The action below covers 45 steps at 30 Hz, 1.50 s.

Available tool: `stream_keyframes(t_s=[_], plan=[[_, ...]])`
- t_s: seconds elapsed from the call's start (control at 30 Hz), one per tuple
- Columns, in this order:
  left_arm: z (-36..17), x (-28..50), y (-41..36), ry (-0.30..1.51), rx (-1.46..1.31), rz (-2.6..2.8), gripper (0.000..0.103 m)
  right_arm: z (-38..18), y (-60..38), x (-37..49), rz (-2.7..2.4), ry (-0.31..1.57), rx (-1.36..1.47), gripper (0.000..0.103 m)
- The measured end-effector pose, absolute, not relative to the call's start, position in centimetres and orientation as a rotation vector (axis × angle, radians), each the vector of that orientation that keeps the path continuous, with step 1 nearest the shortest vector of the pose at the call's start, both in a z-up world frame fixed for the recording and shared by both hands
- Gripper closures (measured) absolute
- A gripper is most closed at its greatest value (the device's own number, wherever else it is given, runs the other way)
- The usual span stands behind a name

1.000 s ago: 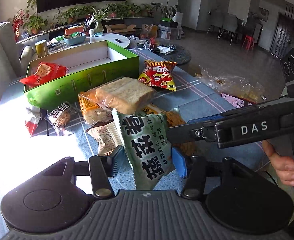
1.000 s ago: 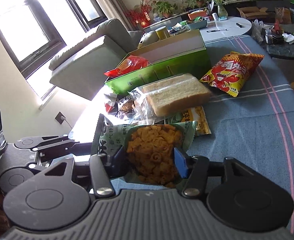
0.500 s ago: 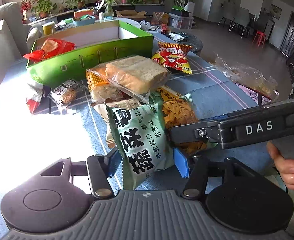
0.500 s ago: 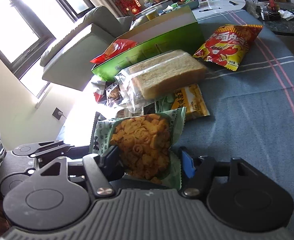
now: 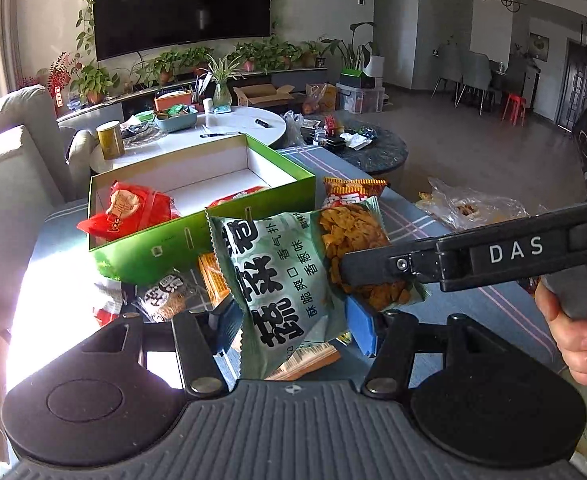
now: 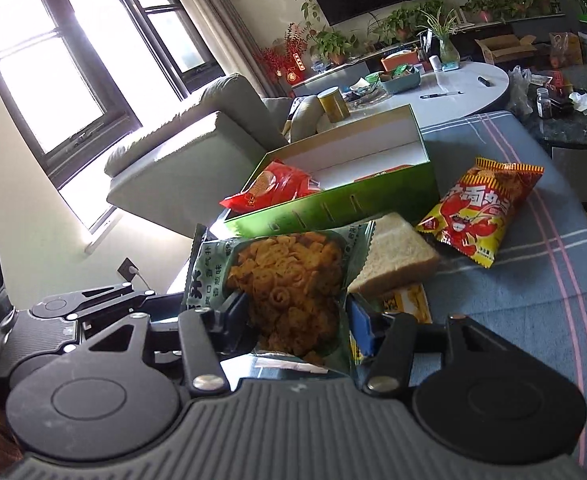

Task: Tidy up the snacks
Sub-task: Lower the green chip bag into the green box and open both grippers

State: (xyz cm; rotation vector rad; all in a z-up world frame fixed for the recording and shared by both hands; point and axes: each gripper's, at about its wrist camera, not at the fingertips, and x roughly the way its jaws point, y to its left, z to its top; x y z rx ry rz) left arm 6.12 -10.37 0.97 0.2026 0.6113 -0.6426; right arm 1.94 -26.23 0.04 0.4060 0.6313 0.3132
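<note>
Left wrist view: both the left gripper and right gripper have fingers clamped on a pale green snack bag, lifted above the desk; green box just behind.

Dark television on the wall, row of potted plants beneath it, grey sofa by a bright window, white round table with a pen, cardboard box, red stool.

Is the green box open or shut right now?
Open. The green box has no lid on it; its white inside shows from above, with a red snack bag hanging over its near wall.
</note>
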Motion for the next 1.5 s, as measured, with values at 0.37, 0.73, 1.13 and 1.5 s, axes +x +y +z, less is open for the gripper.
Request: stream_keyframes(t_s=[0.37, 0.73, 1.13, 1.5], plan=[[0.7, 11.7, -11.4, 0.660, 0.161, -0.634, 0.050, -0.2, -26.8, 7.2, 0.314, 0.672, 0.386, 0.048], [3.1, 20.6, -15.0, 0.609, 0.156, -0.595, 0.049, 2.4, -29.1, 15.3, 0.278, 0.624, 0.381, 0.047], [-0.4, 31.5, -18.1, 0.758, 0.168, -0.521, 0.046, -0.5, -30.2, 25.3, 0.256, 0.727, 0.349, 0.046], [-2.9, 33.7, -17.2, 0.835, 0.100, -0.498, 0.046, -1.9, -31.1, 27.5, 0.211, 0.709, 0.339, 0.046]])
